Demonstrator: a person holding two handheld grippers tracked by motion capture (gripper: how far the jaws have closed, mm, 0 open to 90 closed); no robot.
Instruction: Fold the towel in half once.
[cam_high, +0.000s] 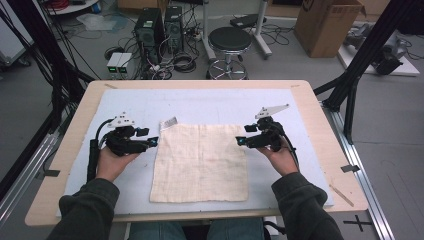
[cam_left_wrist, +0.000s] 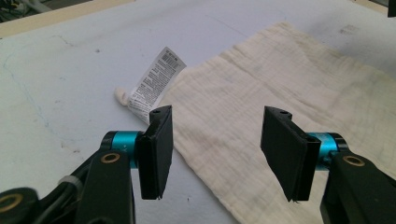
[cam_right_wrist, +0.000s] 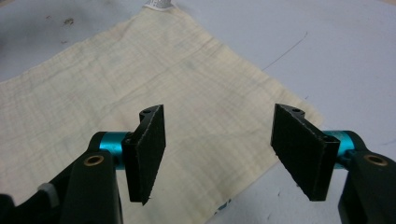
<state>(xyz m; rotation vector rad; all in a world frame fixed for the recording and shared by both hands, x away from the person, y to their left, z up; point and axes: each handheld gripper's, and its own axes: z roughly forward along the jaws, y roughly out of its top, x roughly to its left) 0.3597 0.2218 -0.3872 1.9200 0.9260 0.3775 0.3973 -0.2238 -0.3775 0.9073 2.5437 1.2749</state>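
Observation:
A cream square cloth lies flat on the white mat, with a printed white label at its far left corner. My left gripper hovers open at the cloth's left edge near that corner. In the left gripper view the cloth and label lie beyond the black pads, with nothing between them. My right gripper is open at the cloth's far right corner. The right gripper view shows the cloth spread under its pads, which hold nothing.
The white mat covers a wooden table. Beyond the table stand a black stool, computer towers, cables on the floor and a cardboard box. Black frame posts rise at the right.

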